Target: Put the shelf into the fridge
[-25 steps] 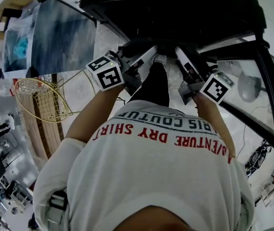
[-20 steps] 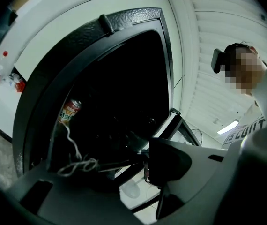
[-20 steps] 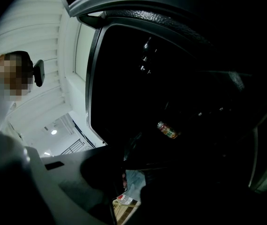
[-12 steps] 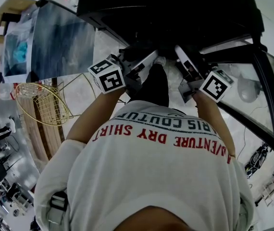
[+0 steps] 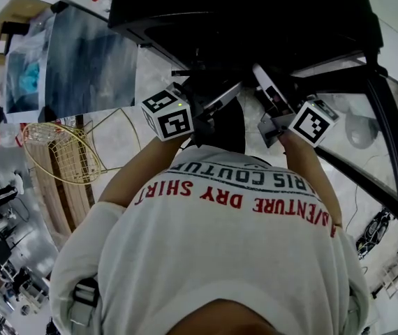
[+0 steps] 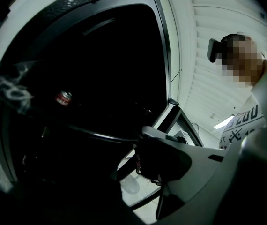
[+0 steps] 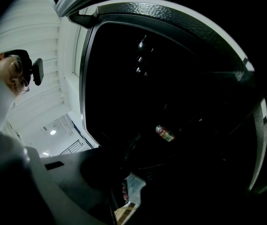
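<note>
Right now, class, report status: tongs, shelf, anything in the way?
Left tongs shut on shelf edge; right tongs likewise. Shelf at the fridge mouth, not yet seated. One can deeper inside, possible obstruction.

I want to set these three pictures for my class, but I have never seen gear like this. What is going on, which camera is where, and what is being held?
There is no robot here. A person in a white T-shirt holds a two-jaw gripper in each hand, and the cubes with square patterns are parts of those grippers. The head view comes from a camera on the person's head, looking steeply down at an open, dark fridge. The other two pictures come from cameras riding on the left gripper and the right gripper, each looking along its own jaws into the fridge, where a drink can shows. The left gripper is closed on a dark bar, seemingly the edge of the shelf. The right gripper view is too dark to read its jaws. A wire basket sits off to the left.
</note>
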{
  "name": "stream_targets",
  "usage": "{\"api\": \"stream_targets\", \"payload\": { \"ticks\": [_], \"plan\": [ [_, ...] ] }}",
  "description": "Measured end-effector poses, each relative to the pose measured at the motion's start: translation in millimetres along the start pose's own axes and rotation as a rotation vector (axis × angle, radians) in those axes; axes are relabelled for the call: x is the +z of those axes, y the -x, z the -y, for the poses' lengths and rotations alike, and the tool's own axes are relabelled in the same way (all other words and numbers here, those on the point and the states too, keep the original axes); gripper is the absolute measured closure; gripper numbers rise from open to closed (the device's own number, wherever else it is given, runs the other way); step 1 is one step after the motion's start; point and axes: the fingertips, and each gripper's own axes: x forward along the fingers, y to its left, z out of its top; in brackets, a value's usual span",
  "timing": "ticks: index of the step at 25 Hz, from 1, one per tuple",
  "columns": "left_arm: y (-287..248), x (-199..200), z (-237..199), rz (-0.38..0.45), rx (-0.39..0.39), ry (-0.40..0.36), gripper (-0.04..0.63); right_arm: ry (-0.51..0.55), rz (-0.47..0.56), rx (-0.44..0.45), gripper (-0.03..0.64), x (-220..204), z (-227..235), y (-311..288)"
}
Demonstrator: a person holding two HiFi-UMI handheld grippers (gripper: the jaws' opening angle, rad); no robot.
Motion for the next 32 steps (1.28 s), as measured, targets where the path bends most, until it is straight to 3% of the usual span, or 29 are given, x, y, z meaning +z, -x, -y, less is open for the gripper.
{"api": "stream_targets", "payload": {
  "ticks": [2,6,16,32],
  "plan": [
    [-5,1,4,-0.002,-0.008,-0.016,0.393,0.0,0.001,0.0,0.502,0,0,0],
    [-12,3,5,0.007,0.003,-0.033,0.471,0.0,0.005,-0.001,0.502,1,1,0],
    [-14,8,7,0.022,0.001,-0.032,0.479,0.02,0.017,0.004,0.499,5,-1,0],
    [-17,12,4,0.046,0.022,-0.042,0.479,0.107,-0.029,-0.053,0.426,-12,-5,21]
  ]
}}
